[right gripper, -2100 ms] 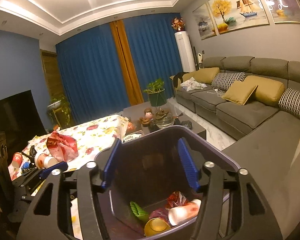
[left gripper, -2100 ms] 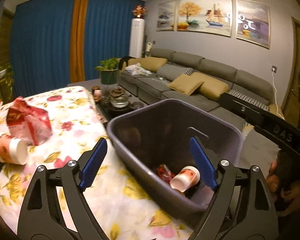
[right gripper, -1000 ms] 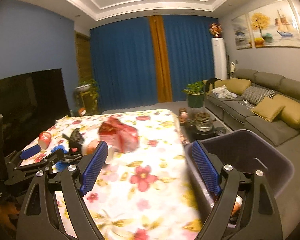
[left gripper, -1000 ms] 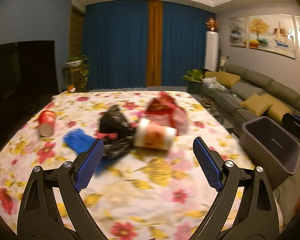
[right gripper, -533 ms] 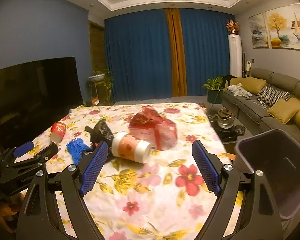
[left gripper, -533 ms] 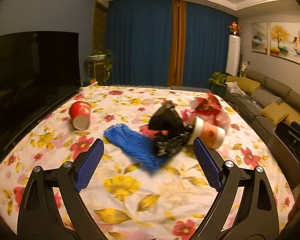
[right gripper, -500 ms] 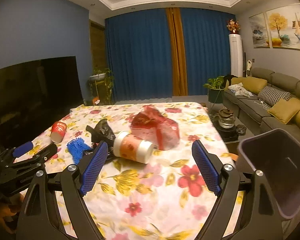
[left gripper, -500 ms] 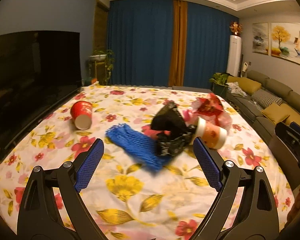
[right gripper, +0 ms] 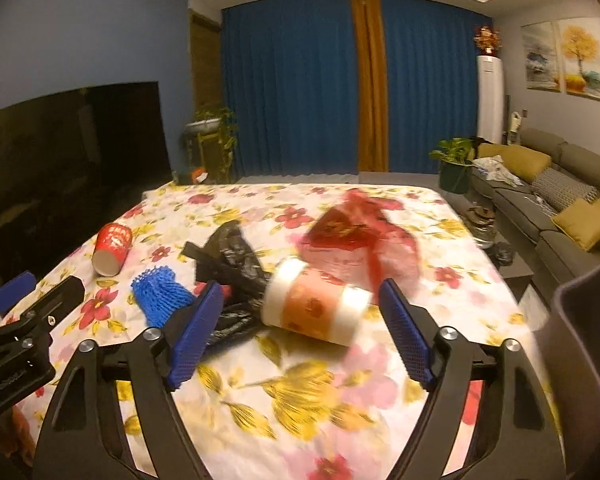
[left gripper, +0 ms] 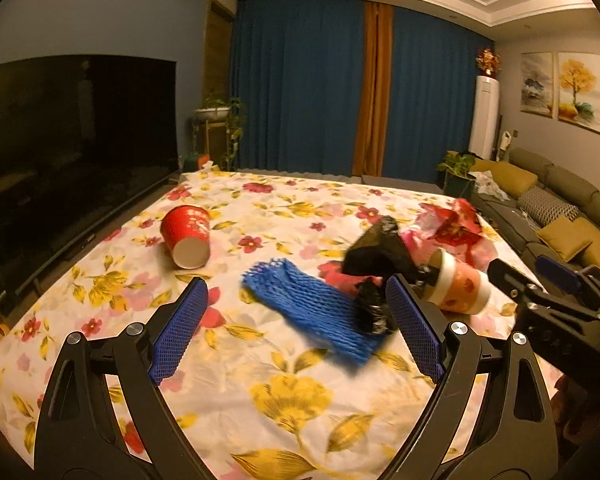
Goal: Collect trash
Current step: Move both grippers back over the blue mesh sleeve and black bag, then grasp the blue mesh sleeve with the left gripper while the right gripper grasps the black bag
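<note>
Trash scattered on floral tablecloth (left gripper: 284, 396): blue foam fruit net (left gripper: 316, 312) lying flat mid-table, mesh texture, one end under crumpled black plastic bag (left gripper: 380, 256); orange-and-white paper cup (right gripper: 316, 306) on its side just right of the bag, touching it; crumpled red plastic bag (right gripper: 360, 236) behind the cup, translucent pink lower part; red paper cup (left gripper: 186, 236) on its side well apart to the left, open mouth toward camera. Dark grey trash bin (right gripper: 580, 340) at right table edge, only part of rim and wall in right wrist view. Left gripper (left gripper: 296, 328) angled down over near table, blue pads wide apart, nothing between them, foam net and black bag ahead within the gap line. Right gripper (right gripper: 300, 328) also tilted down, jaws apart and closing, pads not touching anything; orange-and-white cup lies just beyond the fingertips, roughly centred between them. Each gripper visible in the other's view at frame edge. Motion blur on cup and red bag in right wrist view. Bare hand partly visible low right in left wrist view, too dark for detail.
</note>
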Demonstrator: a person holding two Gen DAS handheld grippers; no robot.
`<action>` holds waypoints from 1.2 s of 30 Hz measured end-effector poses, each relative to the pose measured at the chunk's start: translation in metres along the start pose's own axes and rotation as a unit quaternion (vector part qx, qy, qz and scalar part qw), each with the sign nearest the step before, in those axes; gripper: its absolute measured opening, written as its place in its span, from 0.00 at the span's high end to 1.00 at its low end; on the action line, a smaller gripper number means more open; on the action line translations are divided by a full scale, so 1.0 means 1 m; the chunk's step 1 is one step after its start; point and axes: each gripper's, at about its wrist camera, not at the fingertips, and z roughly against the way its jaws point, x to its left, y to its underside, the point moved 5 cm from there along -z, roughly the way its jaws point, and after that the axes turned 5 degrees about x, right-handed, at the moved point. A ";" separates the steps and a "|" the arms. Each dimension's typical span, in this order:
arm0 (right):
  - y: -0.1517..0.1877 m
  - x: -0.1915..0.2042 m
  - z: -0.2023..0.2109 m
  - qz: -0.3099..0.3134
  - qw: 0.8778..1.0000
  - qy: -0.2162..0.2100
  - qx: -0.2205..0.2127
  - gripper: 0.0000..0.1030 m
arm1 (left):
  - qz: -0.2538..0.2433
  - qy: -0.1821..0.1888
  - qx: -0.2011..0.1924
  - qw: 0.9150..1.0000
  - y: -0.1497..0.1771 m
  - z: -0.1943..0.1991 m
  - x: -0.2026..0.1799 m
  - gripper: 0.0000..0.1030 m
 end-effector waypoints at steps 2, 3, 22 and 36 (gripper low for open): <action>-0.002 0.014 -0.014 0.013 1.000 -0.012 0.006 0.29 | 0.009 -0.007 0.002 1.000 -0.003 -0.005 0.009 0.14; -0.003 0.019 -0.018 0.019 1.000 -0.017 0.008 0.30 | 0.012 -0.010 0.001 1.000 -0.004 -0.006 0.014 0.14; -0.009 0.062 -0.084 0.071 0.996 -0.045 0.040 0.98 | 0.043 -0.032 0.028 0.998 -0.011 -0.052 0.052 0.14; -0.021 0.034 -0.042 0.032 0.994 -0.103 0.002 0.90 | 0.026 0.016 0.041 0.999 0.000 -0.064 0.019 0.14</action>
